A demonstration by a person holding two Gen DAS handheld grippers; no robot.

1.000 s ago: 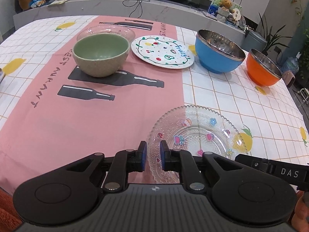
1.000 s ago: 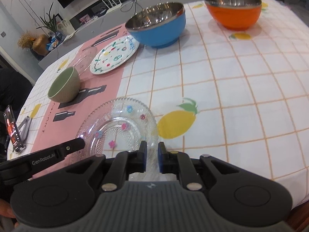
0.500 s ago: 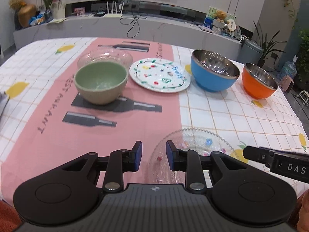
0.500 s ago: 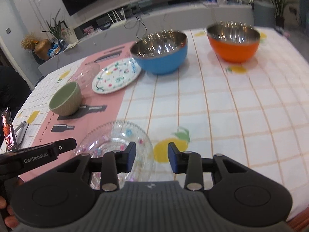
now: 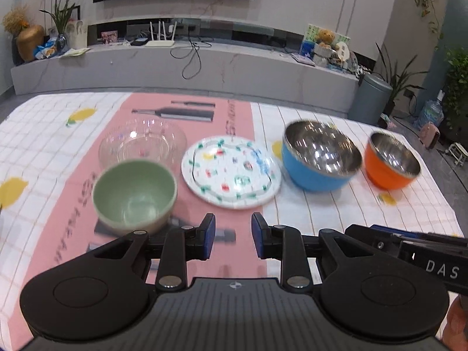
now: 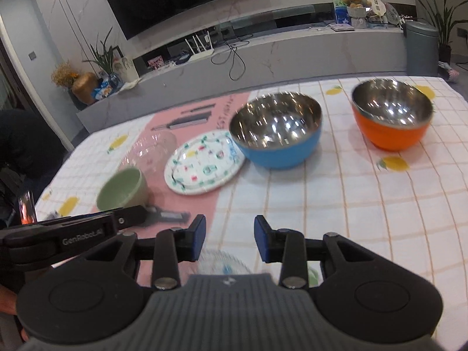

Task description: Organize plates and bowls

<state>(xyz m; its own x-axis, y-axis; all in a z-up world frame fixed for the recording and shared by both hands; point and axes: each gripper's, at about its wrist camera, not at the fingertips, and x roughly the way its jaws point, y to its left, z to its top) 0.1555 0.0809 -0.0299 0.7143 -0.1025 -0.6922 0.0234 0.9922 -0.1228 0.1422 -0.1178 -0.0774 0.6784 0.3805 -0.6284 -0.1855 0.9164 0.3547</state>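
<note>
Claws first: the left gripper [image 5: 233, 235] and the right gripper [image 6: 229, 238] both stand with jaws apart, holding nothing. Just under the right gripper, at the bottom centre of its frame, a sliver of the clear glass plate [image 6: 225, 261] shows, mostly hidden by the gripper body. Further out, the green bowl [image 5: 135, 191] sits left of centre nearest the left gripper, the glass bowl [image 5: 142, 143] behind it, the painted plate [image 5: 231, 171] mid-frame. The blue bowl [image 6: 276, 133] and orange bowl [image 6: 392, 114] lie upper right, nearer the right gripper. Motion blur softens the dishes.
</note>
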